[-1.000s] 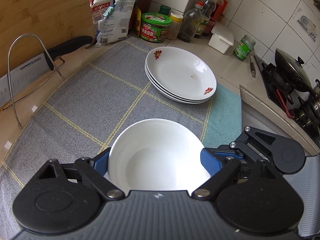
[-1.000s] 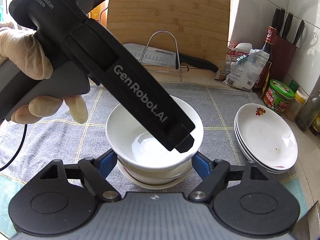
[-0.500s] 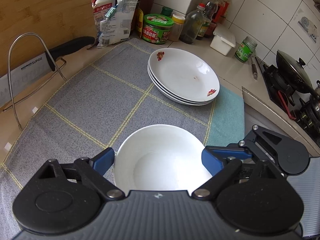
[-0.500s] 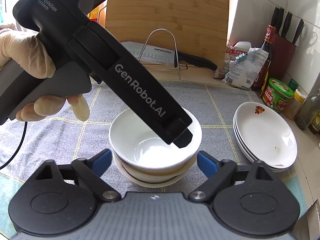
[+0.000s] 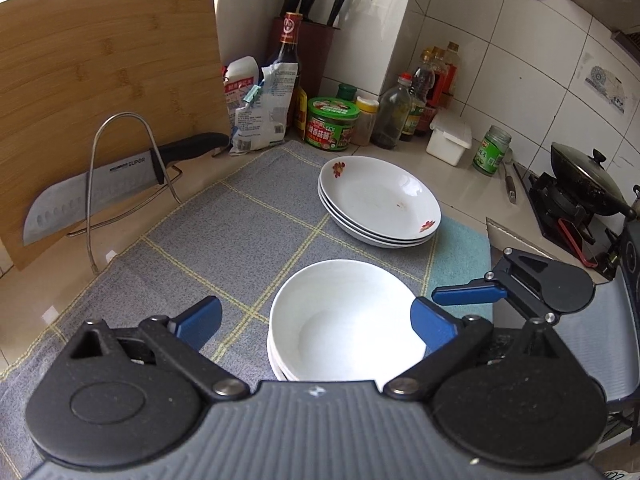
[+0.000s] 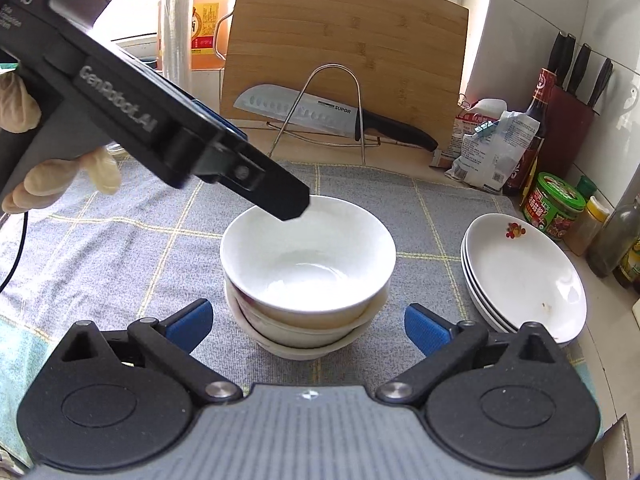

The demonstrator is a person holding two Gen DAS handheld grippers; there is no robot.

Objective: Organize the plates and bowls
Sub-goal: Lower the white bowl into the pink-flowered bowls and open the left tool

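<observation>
A stack of white bowls [image 6: 308, 276] sits on the cloth-covered counter [image 6: 120, 256], between the right claw [image 6: 308, 326]'s spread jaws, untouched. The left claw [image 5: 316, 320] is opening around it.

Stacked bowls [image 6: 308, 272] stand on the cloth [image 6: 120, 248]; stacked plates [image 6: 524, 276] lie to their right; cutting board [image 6: 344, 48] stands behind.

free: grey mat [image 6: 120, 264] left of bowl stack [image 6: 308, 276] | blocked right: plate stack [image 6: 524, 276]
</observation>
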